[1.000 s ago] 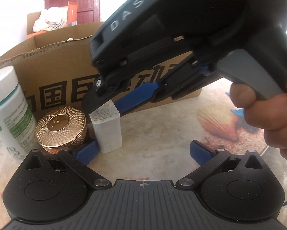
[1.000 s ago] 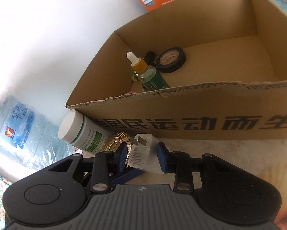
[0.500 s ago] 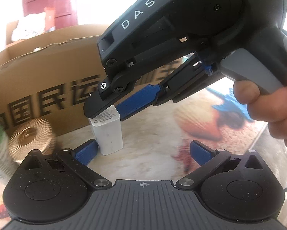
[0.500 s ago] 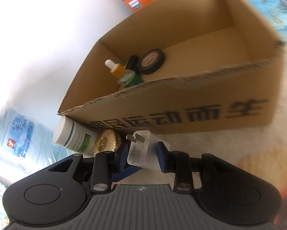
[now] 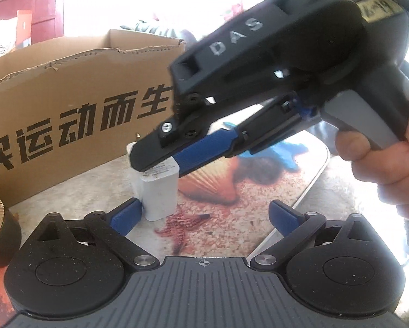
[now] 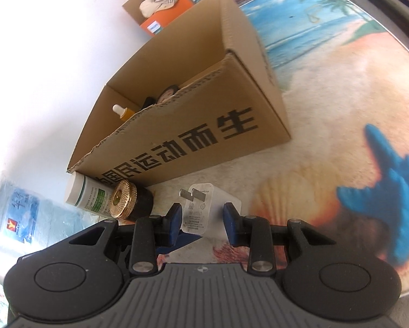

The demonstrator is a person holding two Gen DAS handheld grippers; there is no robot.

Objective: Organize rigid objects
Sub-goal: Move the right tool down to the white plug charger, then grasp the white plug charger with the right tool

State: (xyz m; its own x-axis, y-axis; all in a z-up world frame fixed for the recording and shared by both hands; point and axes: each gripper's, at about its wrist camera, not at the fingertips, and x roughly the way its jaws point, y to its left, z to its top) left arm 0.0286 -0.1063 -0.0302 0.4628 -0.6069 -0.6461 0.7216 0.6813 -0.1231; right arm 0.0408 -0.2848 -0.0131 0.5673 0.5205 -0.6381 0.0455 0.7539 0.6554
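A white plug charger (image 6: pixel 204 210) stands on the beach-print mat in front of a cardboard box (image 6: pixel 204 136). My right gripper (image 6: pixel 203 220) is shut on the charger, one blue pad on each side. In the left wrist view the right gripper (image 5: pixel 177 155) comes down from the upper right onto the charger (image 5: pixel 158 194). My left gripper (image 5: pixel 204 216) is open and empty, its left pad touching the charger's base. A gold-lidded jar (image 6: pixel 125 199) and a white bottle (image 6: pixel 84 195) lie against the box front.
Inside the box are a dropper bottle (image 6: pixel 121 110) and a roll of black tape (image 6: pixel 167 95). The mat's edge (image 5: pixel 311 188) runs on the right. A water jug (image 6: pixel 18 213) stands at the far left. An orange box (image 6: pixel 163 8) sits behind.
The right gripper has carried the charger to the right along the box front, away from the jar and bottle. The left gripper followed to the right and stayed open.
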